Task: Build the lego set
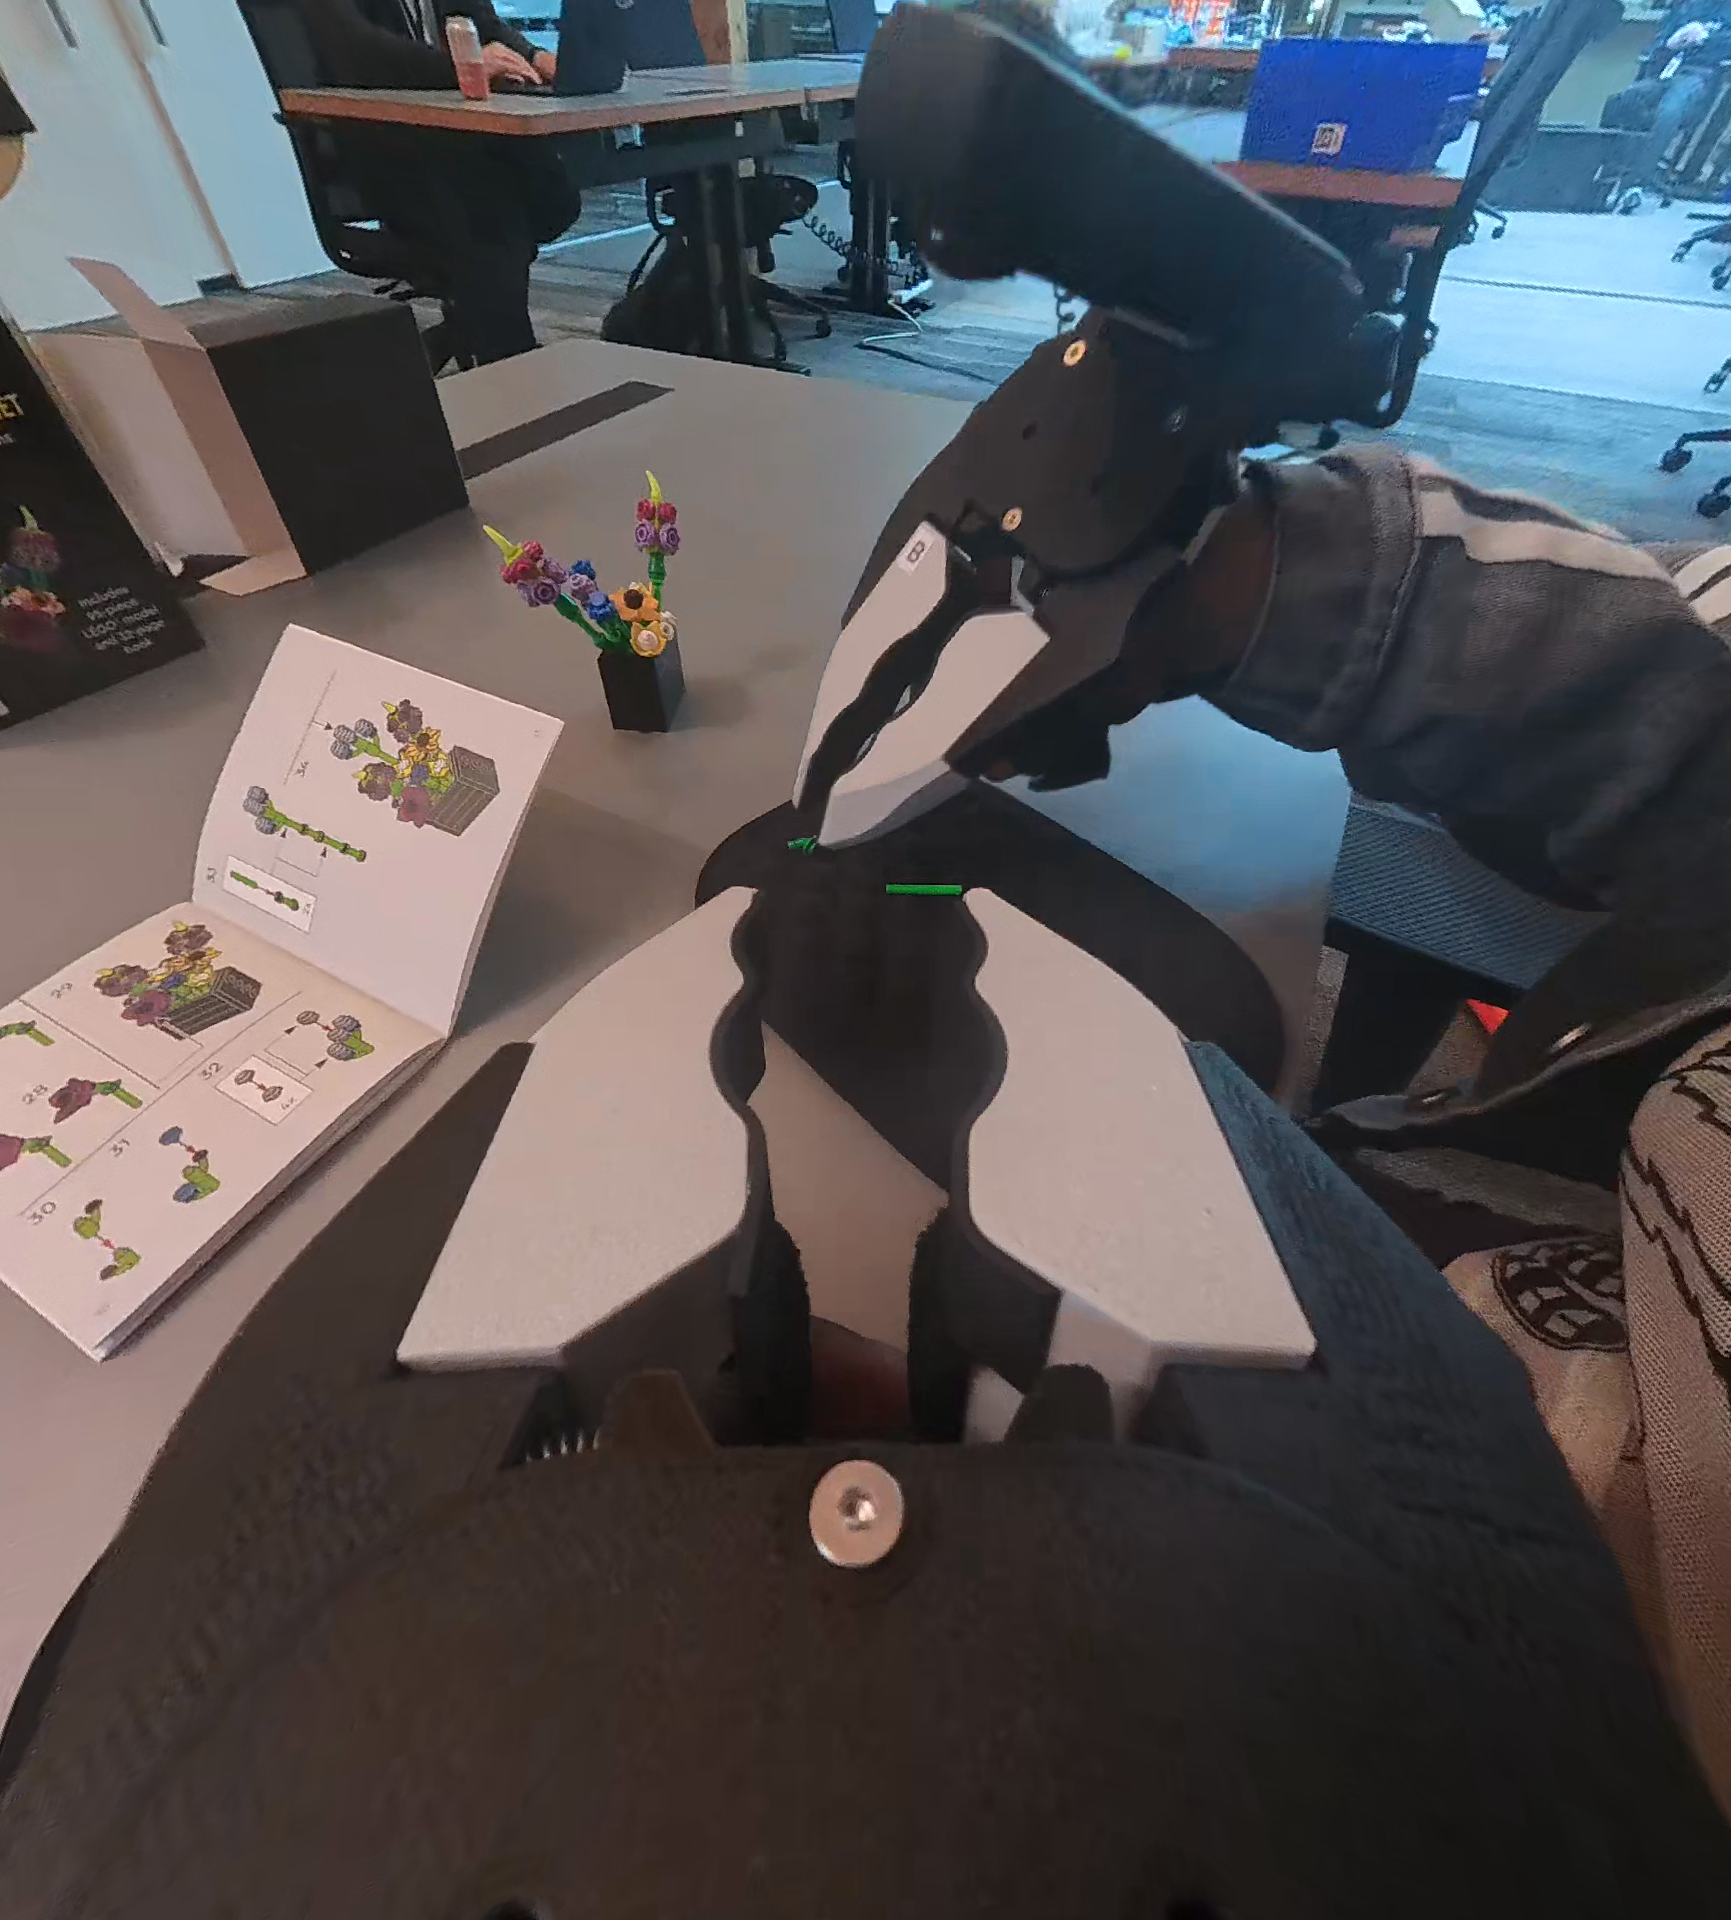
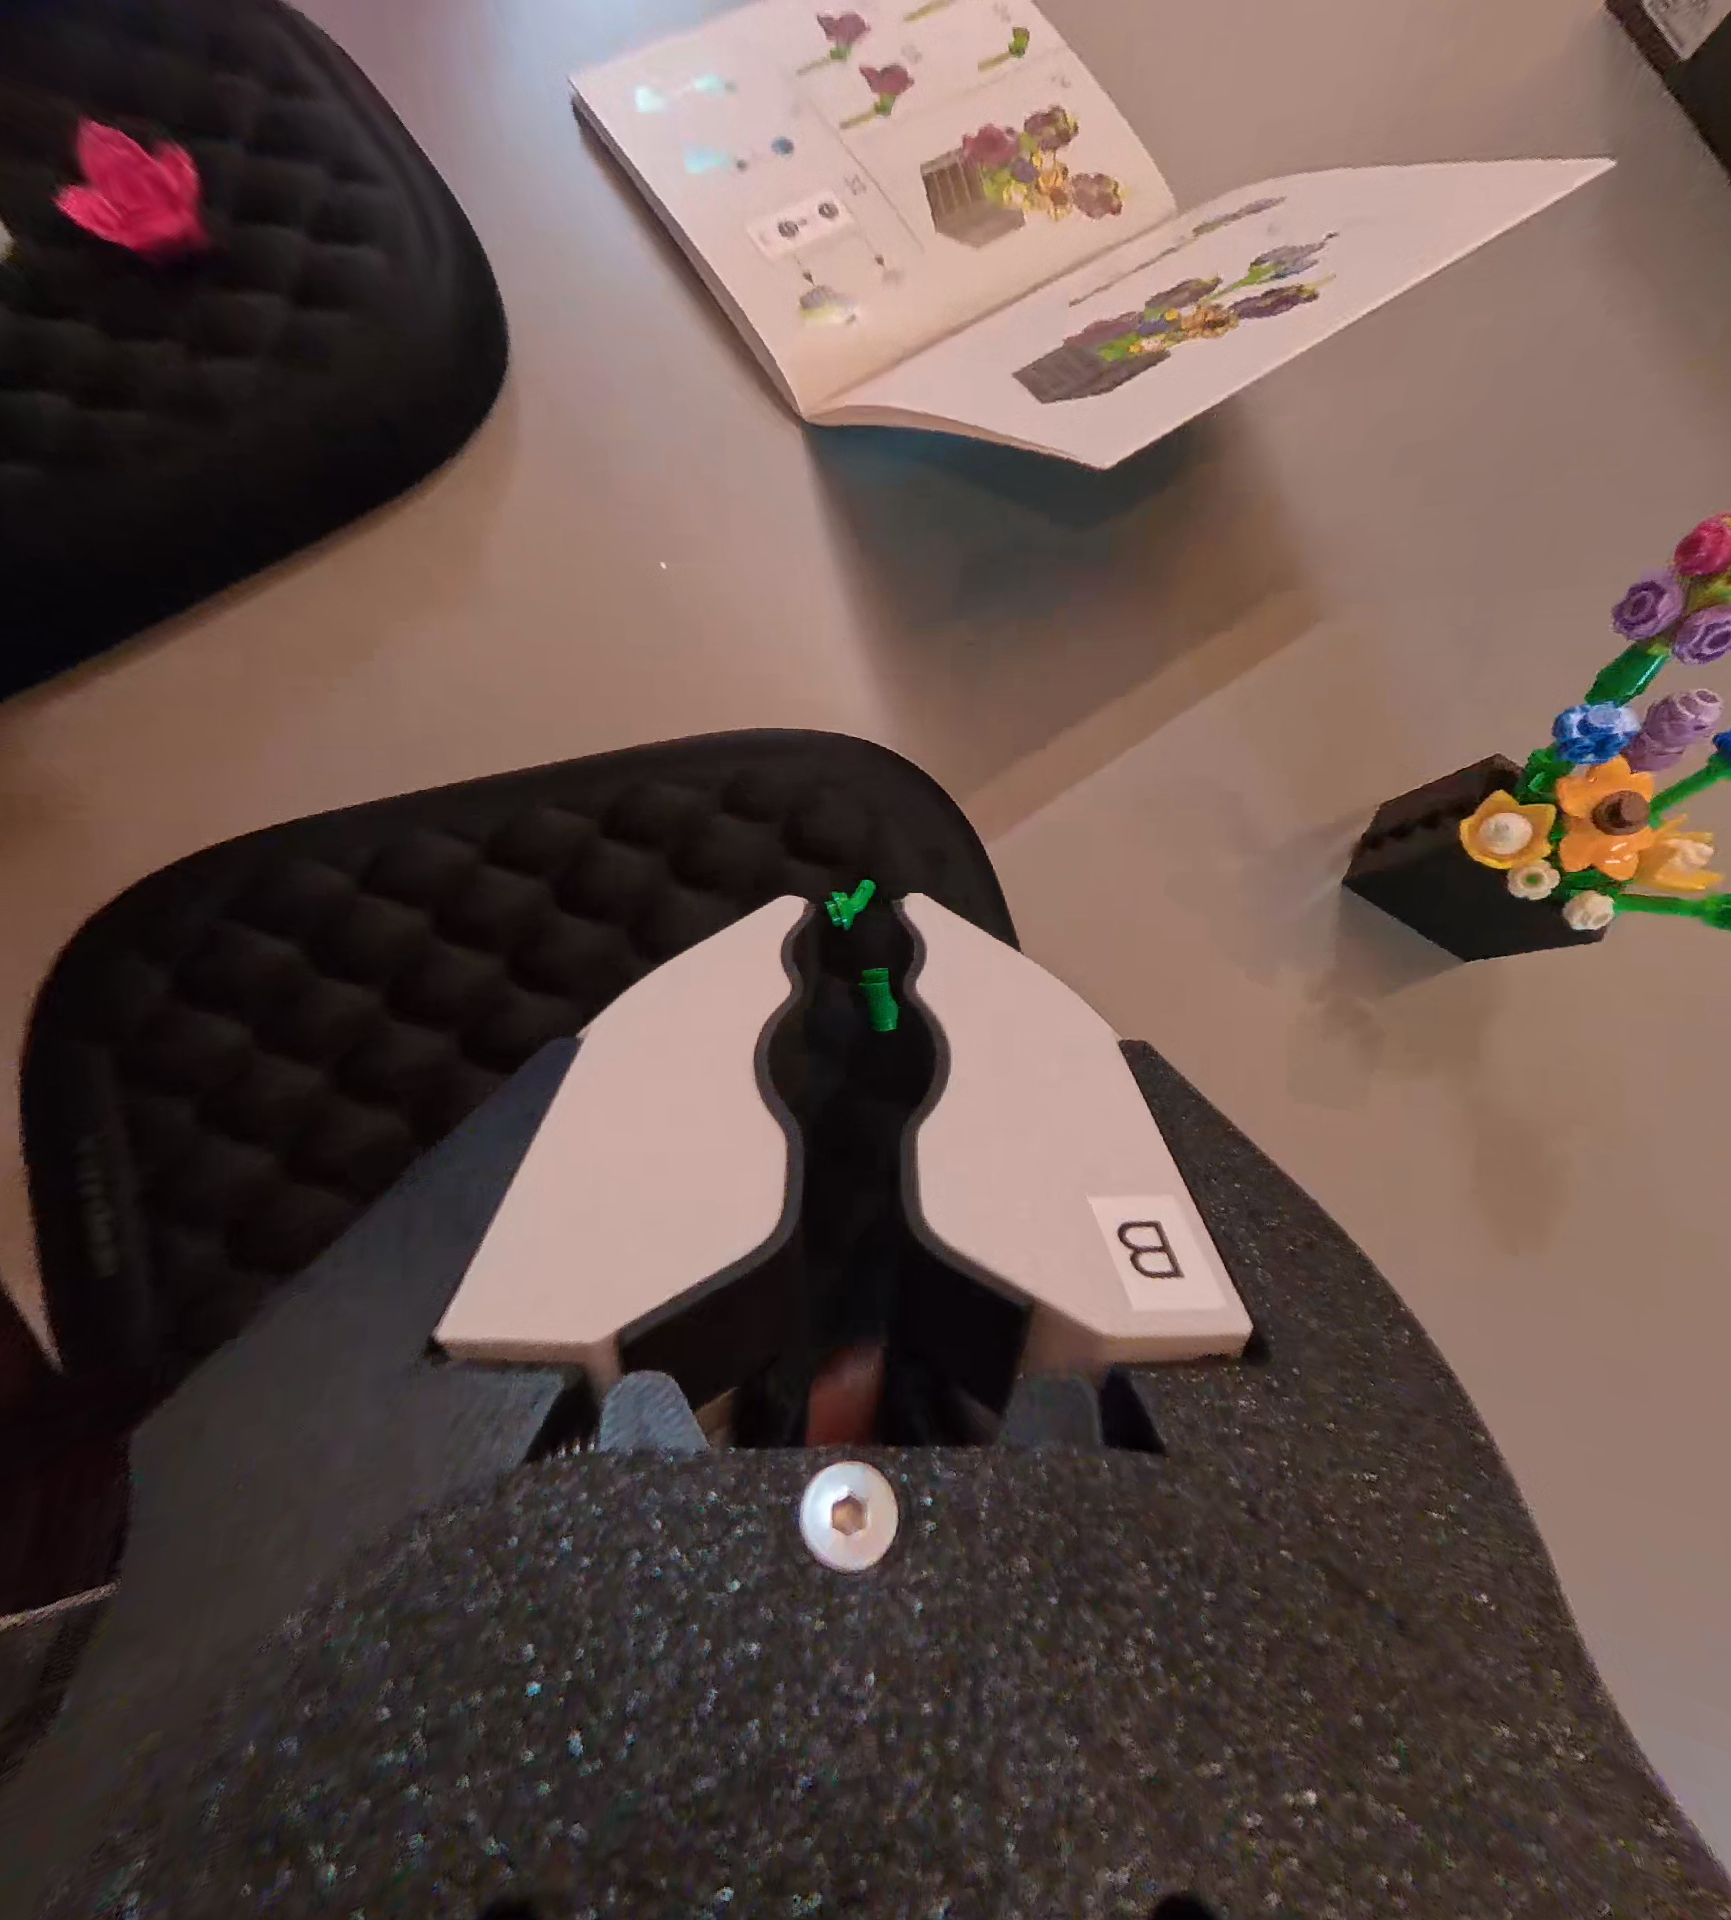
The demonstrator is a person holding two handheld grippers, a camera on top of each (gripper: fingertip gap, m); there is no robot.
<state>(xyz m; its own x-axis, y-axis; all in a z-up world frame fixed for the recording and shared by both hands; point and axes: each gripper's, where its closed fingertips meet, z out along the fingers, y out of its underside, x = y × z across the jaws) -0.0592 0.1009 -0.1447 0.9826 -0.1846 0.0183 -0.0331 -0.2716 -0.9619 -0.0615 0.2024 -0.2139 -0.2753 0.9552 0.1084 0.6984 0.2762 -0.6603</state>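
The grey table (image 1: 840, 457) is carrying the black pad (image 2: 321, 987) at six o'clock. The right gripper (image 2: 850, 904) is hovering released over two green stem pieces (image 2: 879, 1000). The left gripper (image 1: 856, 899) is gaping, grasping nothing. The flower bouquet (image 1: 622, 603) is standing at eleven o'clock.

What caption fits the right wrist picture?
Right tongs reach for a small green piece on a black pad.

Bright green stem piece (image 2: 848, 906) on black quilted pad (image 2: 341, 997); grey table (image 2: 736, 582); pink flower (image 2: 134, 197) at 10 o'clock.
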